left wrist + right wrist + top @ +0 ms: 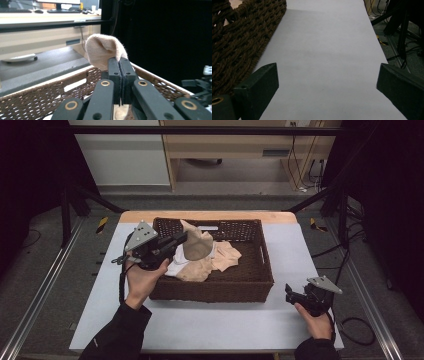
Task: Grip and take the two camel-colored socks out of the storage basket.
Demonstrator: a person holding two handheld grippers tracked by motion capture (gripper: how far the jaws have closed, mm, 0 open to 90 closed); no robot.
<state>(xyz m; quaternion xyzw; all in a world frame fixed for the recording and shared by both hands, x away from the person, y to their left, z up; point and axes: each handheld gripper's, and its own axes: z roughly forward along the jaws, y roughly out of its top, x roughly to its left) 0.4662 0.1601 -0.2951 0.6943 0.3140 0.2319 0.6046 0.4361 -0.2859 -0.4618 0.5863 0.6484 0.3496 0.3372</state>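
Wicker, dark brown, makes up the basket point(215, 287) sitting at the centre of the pale tabletop point(210, 325). Inside it lies a heap of cloths point(220, 260), beige and white, toward its 9 o'clock side. The left hand-held gripper point(182, 238) reaches in over the basket's 10 o'clock corner, its jaws pressed together on a beige cloth point(196, 245) that is lifted into a peak above the heap. In the left gripper view the beige cloth point(103, 51) folds over just above the tips of the left hand-held gripper point(119, 60), with the basket rim point(37, 88) behind. The right hand-held gripper point(290, 294) rests at 4 o'clock of the basket, on bare tabletop just off the basket's corner. In the right gripper view its jaws stand wide apart with nothing between them, the basket's wall point(239, 42) at 10 o'clock.
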